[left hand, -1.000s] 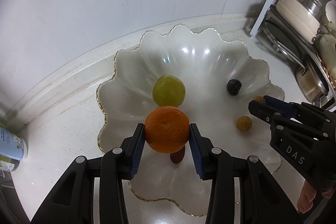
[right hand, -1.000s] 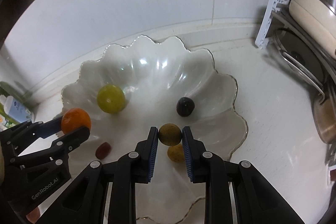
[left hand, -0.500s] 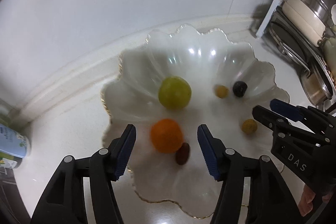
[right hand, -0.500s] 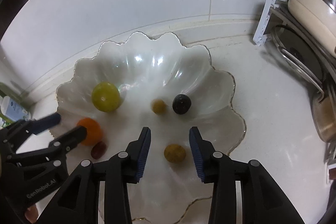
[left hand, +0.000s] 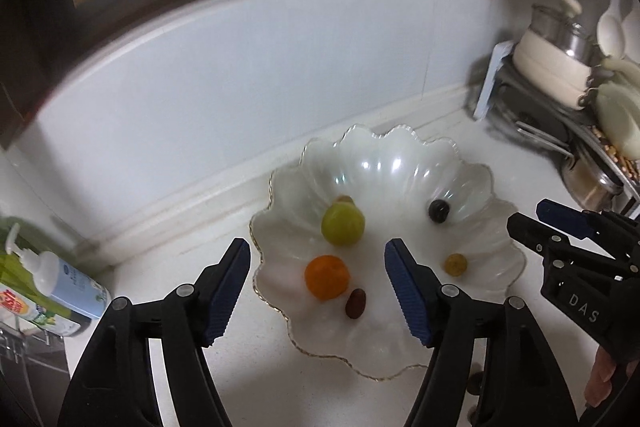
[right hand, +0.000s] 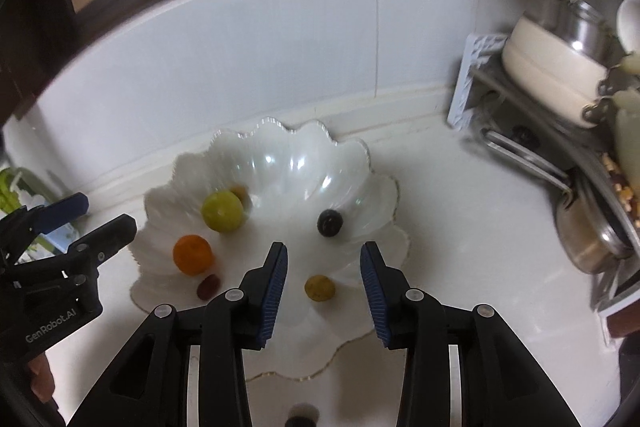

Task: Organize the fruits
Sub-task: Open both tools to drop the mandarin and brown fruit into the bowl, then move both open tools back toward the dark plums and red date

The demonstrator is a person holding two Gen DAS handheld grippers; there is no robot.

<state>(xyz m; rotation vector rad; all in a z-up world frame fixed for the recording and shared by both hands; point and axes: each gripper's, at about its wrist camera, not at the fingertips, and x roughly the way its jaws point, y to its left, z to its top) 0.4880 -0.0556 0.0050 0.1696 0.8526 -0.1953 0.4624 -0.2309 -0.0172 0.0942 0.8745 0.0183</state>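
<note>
Tongs are seen above the near side of the scalloped white bowl (left hand: pixel 476 179), both pairs empty. The left tongs (left hand: pixel 318 291) are spread wide, their jaws having just been opening, and nothing is pressed between the blue pads; the orange (left hand: pixel 327 277) is seen lying free in the bowl beyond the gap. The right tongs (right hand: pixel 323 285) are parted more narrowly and nothing is gripped by them either; a small yellow-brown fruit (right hand: pixel 319 287) is seen in the bowl beyond the gap, clear of both pads.

Everything else is placed from the bowl, which stands on the white table (right hand: pixel 460 227) close to the tiled back wall (left hand: pixel 260 75). Inside it, a green round fruit (left hand: pixel 343 225) lies on the left, farther back than the orange, with another small brownish fruit (right hand: pixel 239 191) partly hidden just behind it. A dark red-brown fruit (left hand: pixel 355 303) is found just beside the orange, toward the near rim. A dark purple fruit (left hand: pixel 438 211) rests on the right side, well apart from the others.

To the left of the bowl, a pump bottle (left hand: pixel 60 275) is seen by the wall. To its right, a rack with pots (right hand: pixel 560 75) is set.
</note>
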